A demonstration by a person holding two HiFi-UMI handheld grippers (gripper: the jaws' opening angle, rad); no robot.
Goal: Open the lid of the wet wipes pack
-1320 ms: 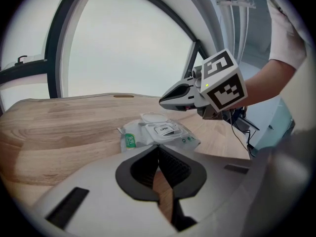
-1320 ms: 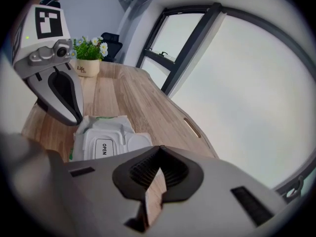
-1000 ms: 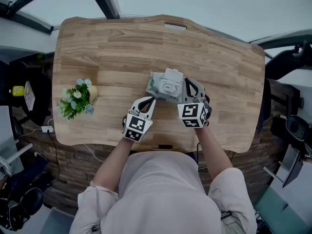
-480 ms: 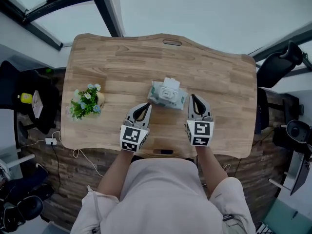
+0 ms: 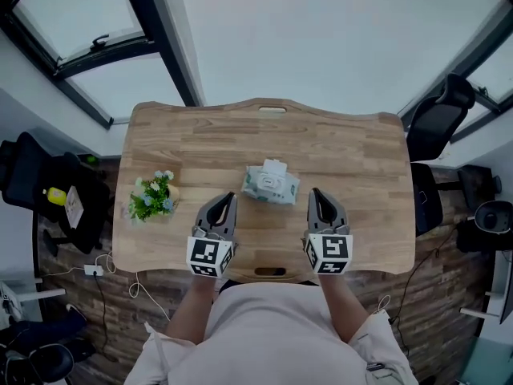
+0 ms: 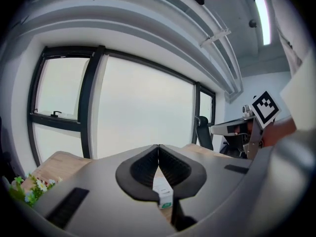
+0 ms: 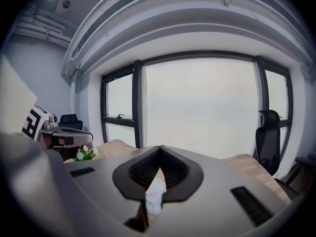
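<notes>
Wet wipes pack (image 5: pixel 270 183): lid flap (image 5: pixel 275 168) looks raised at its 12 o'clock. Left gripper (image 5: pixel 228 200) at 7, right gripper (image 5: pixel 316 196) at 4, both closed, empty. Risk: the unheld flap may spring shut.

Wet wipes pack (image 5: pixel 270 184) on the table (image 5: pixel 353 151) — flowers (image 5: pixel 151 197) well apart.

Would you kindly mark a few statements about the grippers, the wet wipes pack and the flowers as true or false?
1. The left gripper and the right gripper are both shut and empty. True.
2. The right gripper holds the wet wipes pack. False: it lies on the table, apart from both grippers.
3. The flowers stand on the left gripper's side of the pack. True.
4. The pack lies at the table's far edge. False: it lies near the middle.
</notes>
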